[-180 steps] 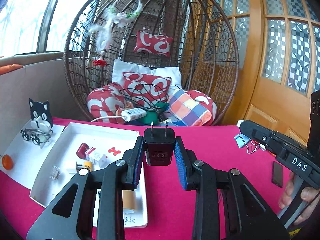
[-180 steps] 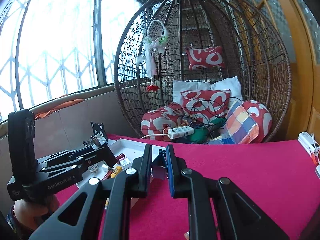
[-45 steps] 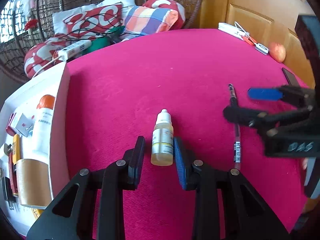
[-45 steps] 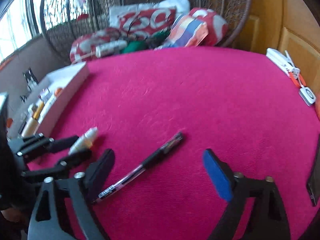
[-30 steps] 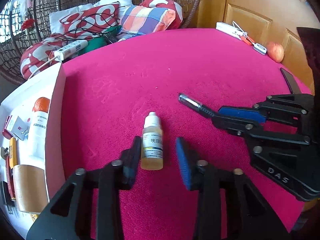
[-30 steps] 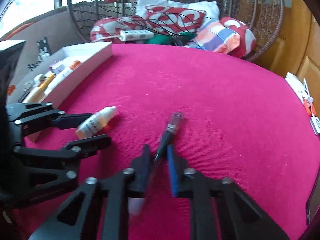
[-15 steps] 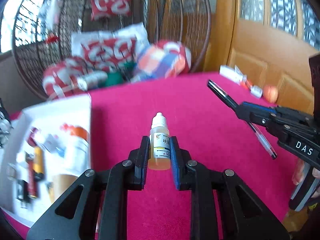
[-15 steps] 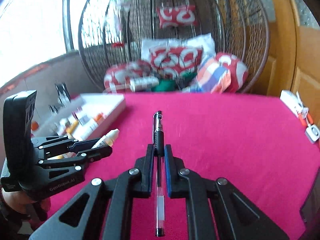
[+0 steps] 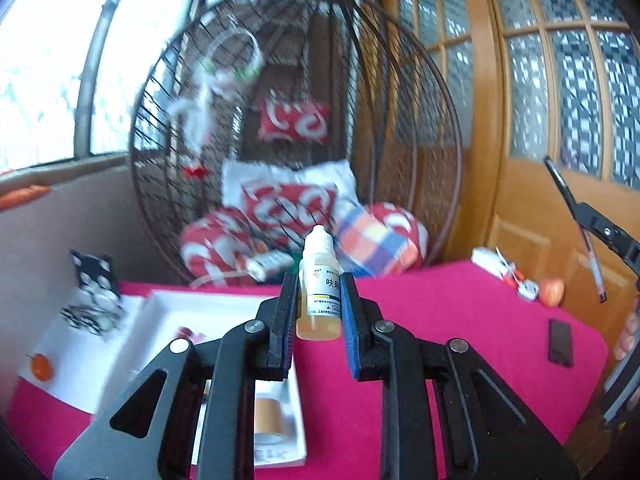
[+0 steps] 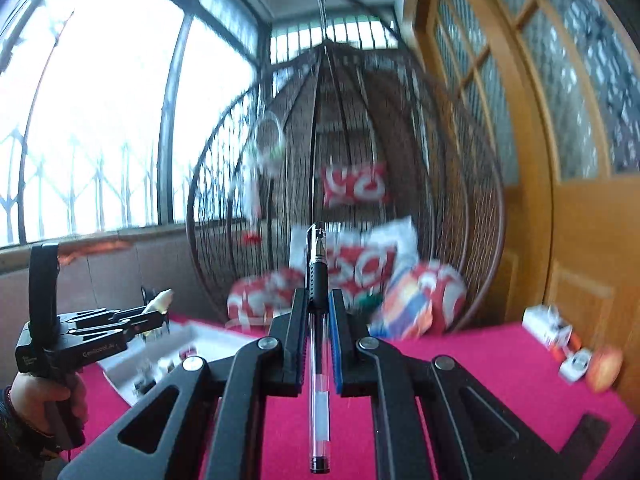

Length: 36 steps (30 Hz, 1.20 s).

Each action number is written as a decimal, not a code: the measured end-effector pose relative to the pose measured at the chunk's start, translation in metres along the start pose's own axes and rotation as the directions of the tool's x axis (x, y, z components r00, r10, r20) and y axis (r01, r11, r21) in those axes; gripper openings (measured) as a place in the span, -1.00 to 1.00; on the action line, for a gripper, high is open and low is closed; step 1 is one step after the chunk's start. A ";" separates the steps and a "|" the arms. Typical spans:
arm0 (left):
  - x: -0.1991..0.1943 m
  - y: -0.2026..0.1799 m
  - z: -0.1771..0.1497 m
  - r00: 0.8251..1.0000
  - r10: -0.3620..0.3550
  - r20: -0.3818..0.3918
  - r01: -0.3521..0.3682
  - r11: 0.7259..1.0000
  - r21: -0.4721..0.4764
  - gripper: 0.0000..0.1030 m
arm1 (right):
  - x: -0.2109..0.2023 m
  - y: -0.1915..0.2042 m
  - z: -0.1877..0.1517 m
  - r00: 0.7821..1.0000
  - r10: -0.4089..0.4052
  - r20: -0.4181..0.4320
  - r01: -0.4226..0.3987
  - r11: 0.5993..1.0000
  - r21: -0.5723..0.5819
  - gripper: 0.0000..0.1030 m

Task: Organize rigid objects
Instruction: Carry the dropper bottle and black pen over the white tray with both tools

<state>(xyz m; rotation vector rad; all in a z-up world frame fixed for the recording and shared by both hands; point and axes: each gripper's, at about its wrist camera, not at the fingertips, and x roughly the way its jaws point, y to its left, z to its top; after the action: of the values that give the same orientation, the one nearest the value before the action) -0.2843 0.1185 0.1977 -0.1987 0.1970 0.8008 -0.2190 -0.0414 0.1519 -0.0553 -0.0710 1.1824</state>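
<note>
My left gripper [image 9: 319,300] is shut on a small dropper bottle [image 9: 319,292] with a white cap and yellow liquid, held upright above the pink table. My right gripper [image 10: 319,308] is shut on a black gel pen [image 10: 319,344] that lies along the fingers, tip pointing away. The white tray [image 9: 160,312] with several small items sits low on the left in the left wrist view. In the right wrist view the left gripper [image 10: 154,314] shows at the left with the bottle [image 10: 160,301] in it, above the tray [image 10: 192,334]. The right gripper's fingers [image 9: 600,228] and pen [image 9: 592,256] show at the right edge.
A pink cloth covers the table [image 9: 460,320]. A black phone [image 9: 560,342], an apple [image 9: 552,291] and a white cable bundle [image 9: 500,268] lie at its right side. A cat figure [image 9: 94,292] stands on a white sheet at the left. A wicker hanging chair [image 9: 296,140] with cushions stands behind.
Both grippers closed on their objects on the table, the left on the bottle and the right on the pen, then rose and tilted from looking down to nearly level.
</note>
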 end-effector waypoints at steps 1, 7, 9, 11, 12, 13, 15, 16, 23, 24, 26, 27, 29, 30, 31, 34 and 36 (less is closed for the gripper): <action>-0.007 0.005 0.004 1.000 0.010 0.019 -0.010 1.000 -0.007 -0.62 | -0.005 0.002 0.005 1.000 0.000 0.020 0.000 1.000 -0.005 -0.86; -0.033 0.029 0.010 0.995 0.072 0.070 -0.069 0.997 -0.036 -0.62 | -0.010 0.007 0.014 0.999 0.020 0.044 -0.020 1.000 -0.002 -0.86; -0.036 0.036 0.009 0.994 0.082 0.070 -0.079 0.996 -0.048 -0.62 | -0.011 0.008 0.015 0.999 0.027 0.044 -0.027 1.000 -0.003 -0.86; -0.040 0.041 0.007 0.994 0.089 0.069 -0.085 0.995 -0.058 -0.62 | -0.013 0.010 0.017 0.998 0.036 0.042 -0.036 0.999 -0.002 -0.86; -0.040 0.044 0.006 0.993 0.092 0.069 -0.088 0.994 -0.063 -0.62 | -0.012 0.010 0.016 0.998 0.040 0.041 -0.040 0.999 -0.003 -0.86; -0.041 0.046 0.005 0.993 0.093 0.069 -0.089 0.994 -0.068 -0.62 | -0.012 0.012 0.017 0.998 0.042 0.041 -0.042 0.999 -0.005 -0.86; -0.044 0.050 0.004 0.993 0.098 0.070 -0.092 0.993 -0.076 -0.62 | -0.011 0.017 0.019 0.998 0.046 0.040 -0.046 0.999 -0.012 -0.86; -0.044 0.052 0.003 0.993 0.100 0.069 -0.094 0.992 -0.079 -0.62 | -0.009 0.019 0.020 0.998 0.052 0.038 -0.051 0.999 -0.013 -0.86; -0.051 0.066 0.000 0.990 0.117 0.074 -0.109 0.989 -0.105 -0.62 | 0.004 0.032 0.021 0.997 0.081 0.014 -0.081 0.996 -0.035 -0.86; -0.052 0.069 -0.001 0.990 0.123 0.073 -0.114 0.987 -0.110 -0.62 | 0.006 0.033 0.020 0.996 0.086 0.010 -0.086 0.996 -0.037 -0.86; -0.052 0.076 -0.002 0.989 0.132 0.070 -0.123 0.985 -0.121 -0.62 | 0.012 0.038 0.021 0.995 0.099 -0.001 -0.099 0.994 -0.040 -0.86; -0.052 0.079 -0.004 0.988 0.137 0.068 -0.128 0.984 -0.127 -0.62 | 0.015 0.039 0.021 0.994 0.107 -0.007 -0.107 0.994 -0.039 -0.86; -0.052 0.085 -0.005 0.987 0.147 0.061 -0.138 0.981 -0.135 -0.62 | 0.021 0.043 0.021 0.992 0.121 -0.019 -0.122 0.992 -0.038 -0.86; -0.052 0.087 -0.006 0.987 0.150 0.059 -0.141 0.980 -0.138 -0.62 | 0.025 0.045 0.022 0.991 0.129 -0.025 -0.130 0.991 -0.038 -0.86; -0.051 0.090 -0.007 0.987 0.154 0.055 -0.145 0.979 -0.142 -0.62 | 0.029 0.049 0.022 0.990 0.139 -0.033 -0.140 0.989 -0.038 -0.86; -0.051 0.098 -0.012 0.985 0.164 0.045 -0.155 0.976 -0.153 -0.62 | 0.040 0.059 0.021 0.985 0.166 -0.055 -0.168 0.985 -0.037 -0.85; -0.050 0.104 -0.015 0.984 0.172 0.035 -0.164 0.973 -0.160 -0.62 | 0.046 0.065 0.020 0.981 0.183 -0.067 -0.186 0.982 -0.040 -0.86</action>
<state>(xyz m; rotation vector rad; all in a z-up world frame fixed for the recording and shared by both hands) -0.3950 0.1509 0.1849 -0.3135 0.1050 0.9899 -0.2632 0.0257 0.1681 -0.1423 -0.0384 1.3637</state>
